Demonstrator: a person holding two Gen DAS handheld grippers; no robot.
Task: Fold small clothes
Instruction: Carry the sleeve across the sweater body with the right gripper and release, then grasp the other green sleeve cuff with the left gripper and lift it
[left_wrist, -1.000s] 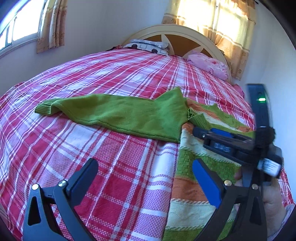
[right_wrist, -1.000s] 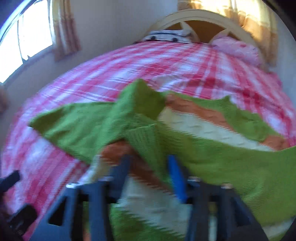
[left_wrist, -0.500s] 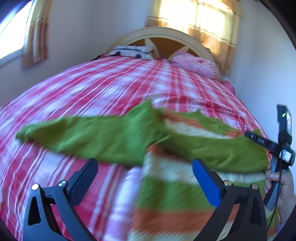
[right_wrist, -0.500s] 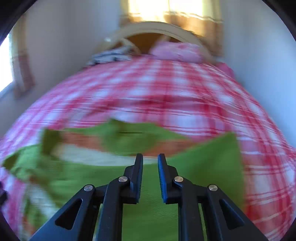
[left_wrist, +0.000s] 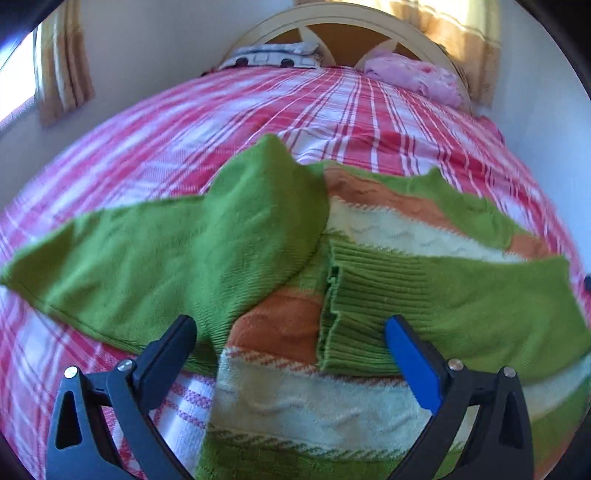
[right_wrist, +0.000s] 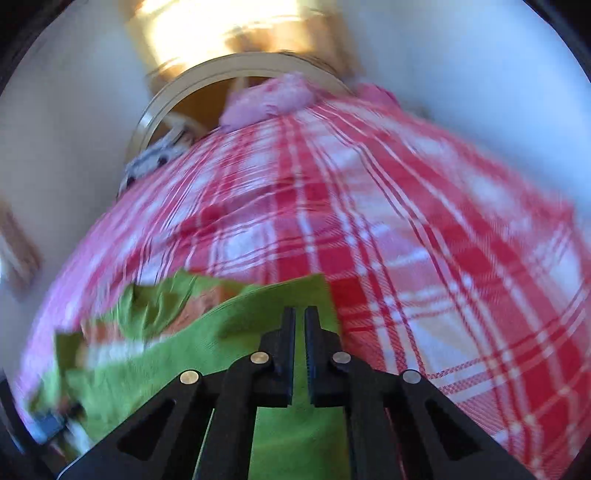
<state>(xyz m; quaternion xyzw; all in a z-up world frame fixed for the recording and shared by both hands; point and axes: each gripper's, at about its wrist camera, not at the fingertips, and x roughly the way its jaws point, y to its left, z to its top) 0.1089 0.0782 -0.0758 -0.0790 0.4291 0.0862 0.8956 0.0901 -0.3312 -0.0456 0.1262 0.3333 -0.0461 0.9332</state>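
A small knitted sweater (left_wrist: 280, 402) with green, orange and cream stripes lies on the plaid bedcover (left_wrist: 332, 122). One green sleeve (left_wrist: 177, 258) stretches out to the left. The other sleeve (left_wrist: 424, 302) lies folded across the body, its ribbed cuff near the middle. My left gripper (left_wrist: 290, 325) hovers over the sweater's body, open wide, with nothing between its fingers. My right gripper (right_wrist: 300, 314) is shut and empty, above the right end of the folded sleeve (right_wrist: 229, 347), by the sweater's right edge.
The bed's curved headboard (left_wrist: 343, 22) stands at the far end with a pink pillow (left_wrist: 413, 74) and a patterned pillow (left_wrist: 273, 57) against it. White walls and curtained windows close in on both sides. Bare plaid cover (right_wrist: 443, 258) spreads to the sweater's right.
My right gripper let go of the sleeve cuff, swung off to the right and shut. The sleeve now lies across the sweater's body. My left gripper moved right, over the sweater.
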